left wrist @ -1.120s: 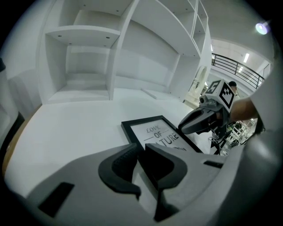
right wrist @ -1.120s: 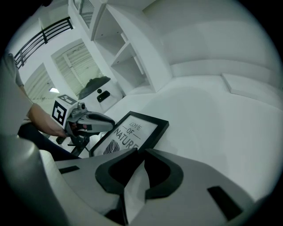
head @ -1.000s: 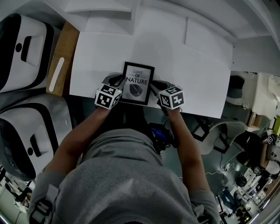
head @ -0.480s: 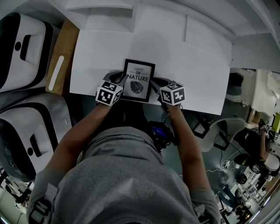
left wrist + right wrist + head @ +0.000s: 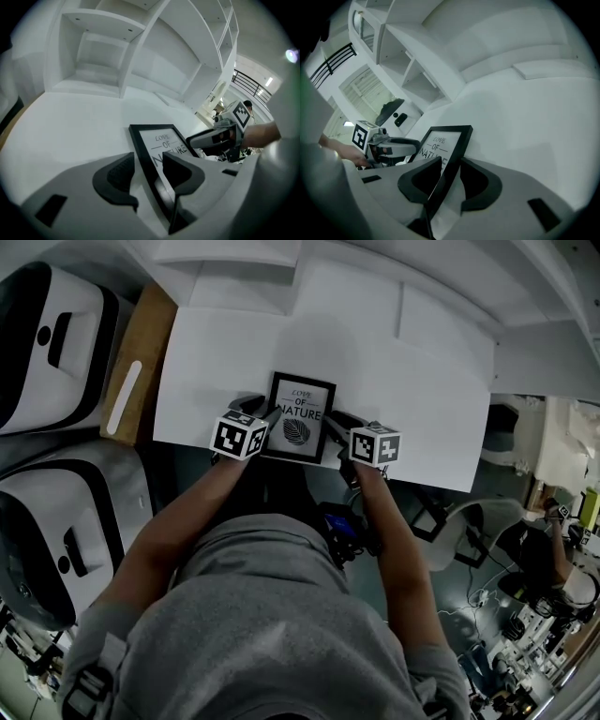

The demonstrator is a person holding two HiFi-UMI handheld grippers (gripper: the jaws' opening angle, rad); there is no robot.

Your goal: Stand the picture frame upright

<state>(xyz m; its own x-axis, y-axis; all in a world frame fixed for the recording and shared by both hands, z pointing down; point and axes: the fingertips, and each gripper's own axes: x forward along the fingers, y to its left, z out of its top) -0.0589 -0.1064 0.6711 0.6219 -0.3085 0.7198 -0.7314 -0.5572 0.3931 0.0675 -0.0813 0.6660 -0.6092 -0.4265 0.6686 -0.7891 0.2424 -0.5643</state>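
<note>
The head view alone gives you the full layout: the picture frame (image 5: 302,418) sits between your two tools near the front edge of the white bench (image 5: 412,381). A wooden board (image 5: 131,362) and two white-and-black housings (image 5: 52,343) lie well out beyond the left tool. Only the two gripper views show the jaw contact and the white shelving (image 5: 108,51) past the far end of the frame. Each of them also shows the opposite tool across the frame's face. The frame is in portrait format. Its long axis runs from the tools away toward the shelving, with the printed heading "LOVE OF NATURE" at the far end and the leaf print nearer the tools. The face is turned up and back toward you, so the frame leans. No view shows whether its near edge rests on the bench. On the left tool (image 5: 149,161) the jaws have just been opening and now stand spread. The frame's left bar runs between them, clear of the outer pad. On the right tool (image 5: 450,164) the frame's right bar fills the gap between the pads, and the tool pinches that bar.
</note>
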